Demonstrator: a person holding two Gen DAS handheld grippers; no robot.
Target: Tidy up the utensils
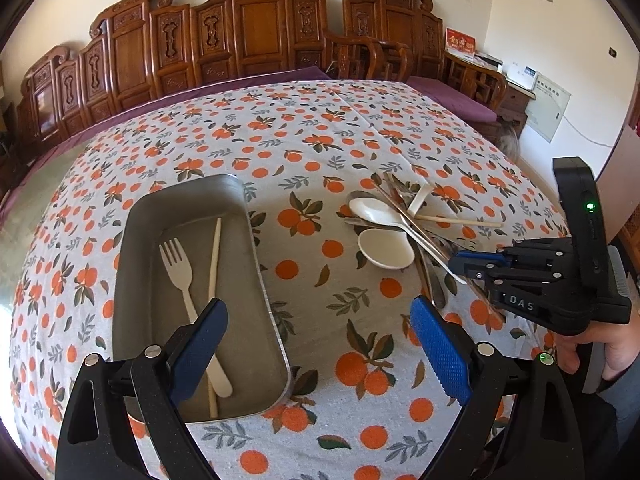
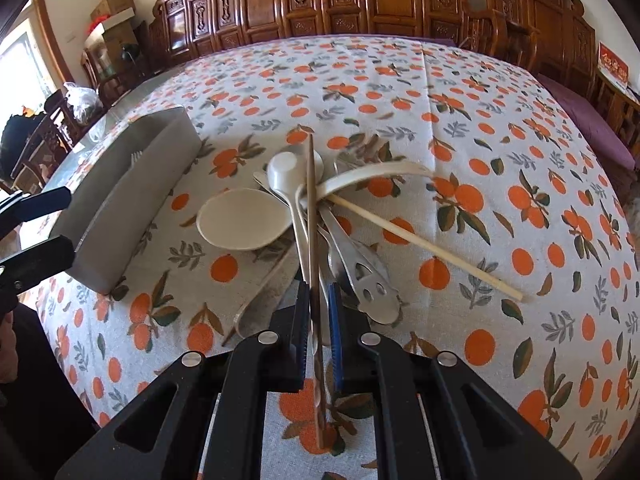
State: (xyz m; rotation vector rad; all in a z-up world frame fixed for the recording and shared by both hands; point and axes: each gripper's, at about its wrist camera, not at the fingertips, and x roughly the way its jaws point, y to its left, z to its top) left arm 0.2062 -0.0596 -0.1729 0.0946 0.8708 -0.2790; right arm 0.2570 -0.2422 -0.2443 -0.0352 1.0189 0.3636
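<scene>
A metal tray [image 1: 248,216] lies on the orange-print tablecloth and holds a pale fork [image 1: 178,268] and a pale chopstick [image 1: 215,264]. My left gripper [image 1: 316,344] hovers open over the tray's near right corner, nothing between its fingers. To the right is a pile of utensils [image 1: 396,224]: white spoons, metal spoons, chopsticks. My right gripper [image 2: 318,308] is shut on a brown chopstick [image 2: 311,200] that runs up over the pile. In the right wrist view a round white spoon [image 2: 244,218], a metal spoon [image 2: 372,284] and a pale chopstick [image 2: 428,246] lie in the pile, with the tray [image 2: 132,184] to the left.
Carved wooden chairs [image 1: 248,28] and a purple-cushioned bench [image 1: 448,96] line the far side of the table. A hand [image 1: 600,356] holds the right gripper's handle at the right edge. The cloth-covered table [image 1: 320,128] stretches beyond the pile.
</scene>
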